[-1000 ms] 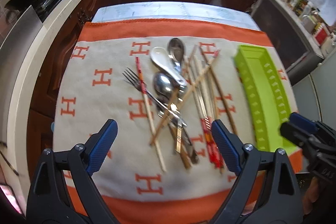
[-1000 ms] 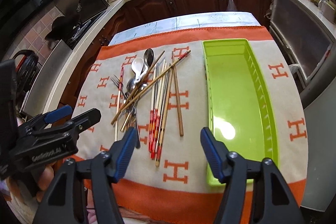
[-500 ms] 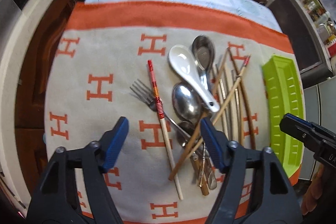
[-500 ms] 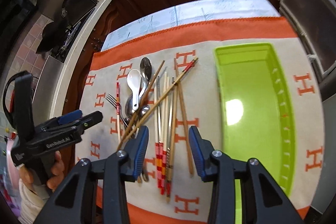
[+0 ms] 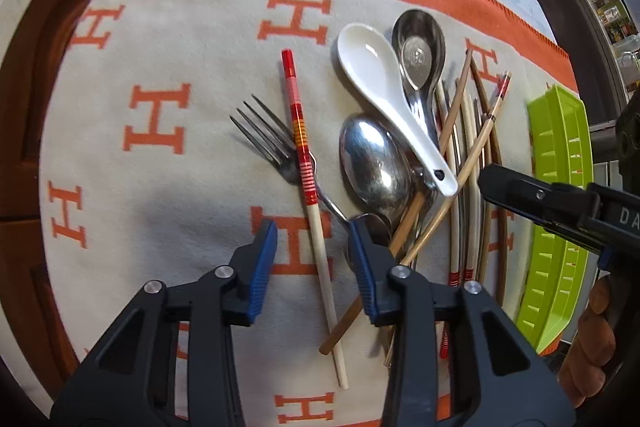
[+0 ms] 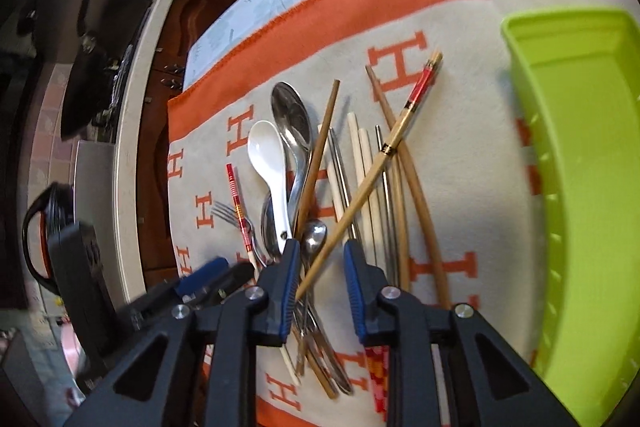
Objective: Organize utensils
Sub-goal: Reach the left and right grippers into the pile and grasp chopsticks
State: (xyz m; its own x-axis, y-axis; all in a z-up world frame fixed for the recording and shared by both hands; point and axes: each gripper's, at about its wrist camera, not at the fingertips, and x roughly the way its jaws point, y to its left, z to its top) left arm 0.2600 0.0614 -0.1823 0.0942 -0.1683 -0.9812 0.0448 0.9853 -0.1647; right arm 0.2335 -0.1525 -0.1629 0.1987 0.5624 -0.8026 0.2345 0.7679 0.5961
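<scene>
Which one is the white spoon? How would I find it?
Look at the cream cloth with orange H letters; a pile of utensils lies in its middle. The white spoon lies on top, its bowl beside the upper metal spoon. It is the only white, chunky, non-metal spoon there.

Left tool (image 5: 312, 239) pointing steeply down, closing, right tool (image 6: 318, 255) closing

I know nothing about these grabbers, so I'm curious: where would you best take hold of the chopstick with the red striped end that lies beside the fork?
Probably the red-banded chopstick by its bare pale shaft, from straight above, fingers either side. That stretch lies alone on the blanket; higher up it crosses the fork.
</scene>
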